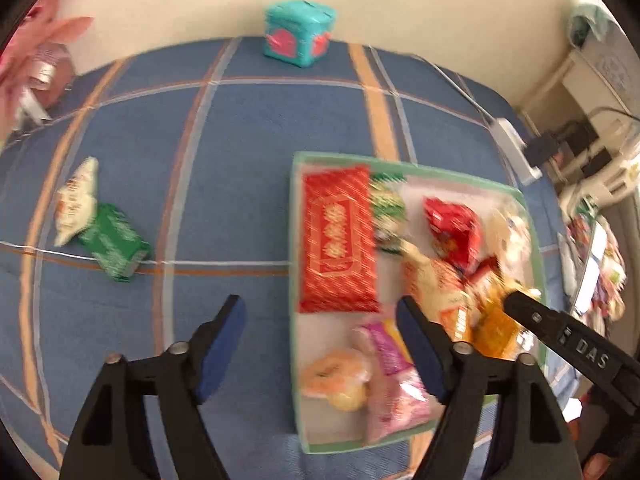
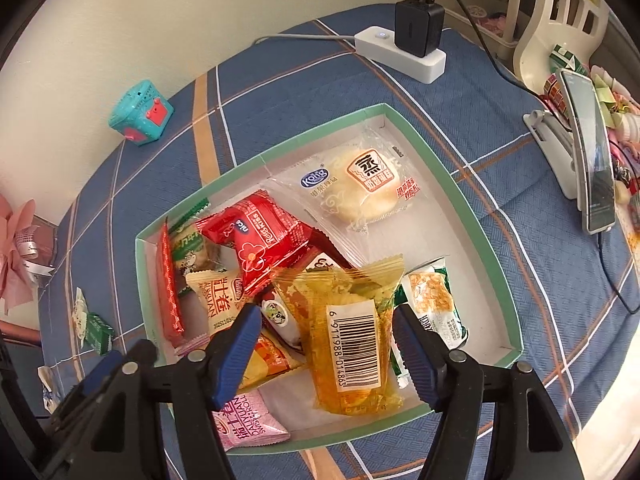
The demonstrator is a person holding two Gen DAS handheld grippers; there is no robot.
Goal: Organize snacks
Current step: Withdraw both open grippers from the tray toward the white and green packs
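Observation:
A green-rimmed box (image 2: 472, 204) on the blue plaid cloth holds several snack packets. My right gripper (image 2: 326, 316) is open above the box, its fingers either side of an orange packet with a barcode (image 2: 352, 336) that lies on the pile; no finger touches it. A red packet (image 2: 260, 240) and a white bun packet (image 2: 360, 188) lie further in. My left gripper (image 1: 320, 316) is open and empty over the box's left rim (image 1: 294, 240). A green packet (image 1: 114, 242) and a cream packet (image 1: 76, 200) lie on the cloth at the left. The right gripper's finger (image 1: 560, 328) shows over the box.
A teal cube toy (image 1: 298, 32) stands at the far edge by the wall. A white power strip with a black charger (image 2: 408, 44) lies behind the box. A phone on a white stand (image 2: 588, 152) is at the right. Pink ribbon decoration (image 2: 16, 256) is at the left.

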